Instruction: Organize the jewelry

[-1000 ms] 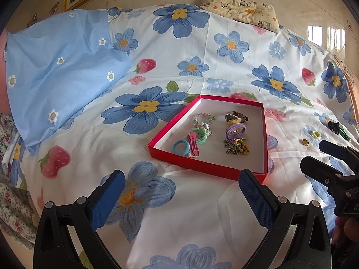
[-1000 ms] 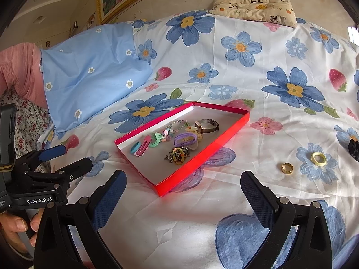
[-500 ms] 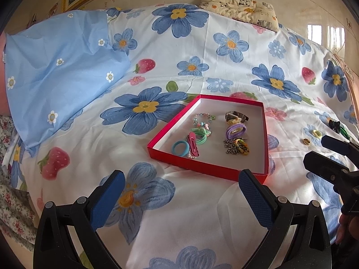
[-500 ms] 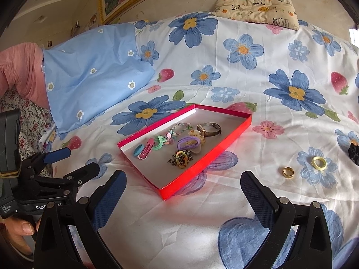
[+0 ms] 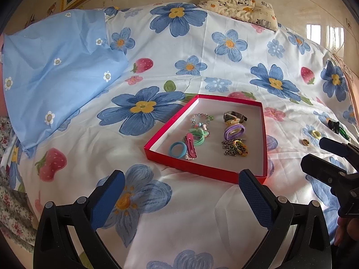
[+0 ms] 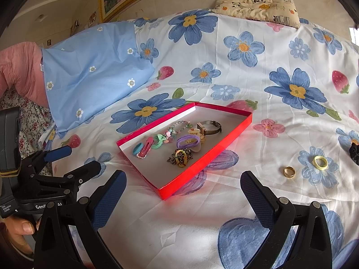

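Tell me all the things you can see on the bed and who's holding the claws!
Red box: one, red, middle of the bed.
Hair ties and clips: several, blue, pink, green, purple, inside the box.
Bead bracelet: one, pastel, inside the box.
Watch: one, gold and dark, far end of the box.
Chain: one, brassy, near end of the box.
Gold ring: one, on the sheet right of the box.
Yellow ring: one, pale, beside the gold ring.
Black item: one, right edge, unclear.
Pillow: one, cream, far end.
Blue cloth: one, left.
Left claw: open, empty.
Right claw: open, empty.
Hand: holds the left claw.
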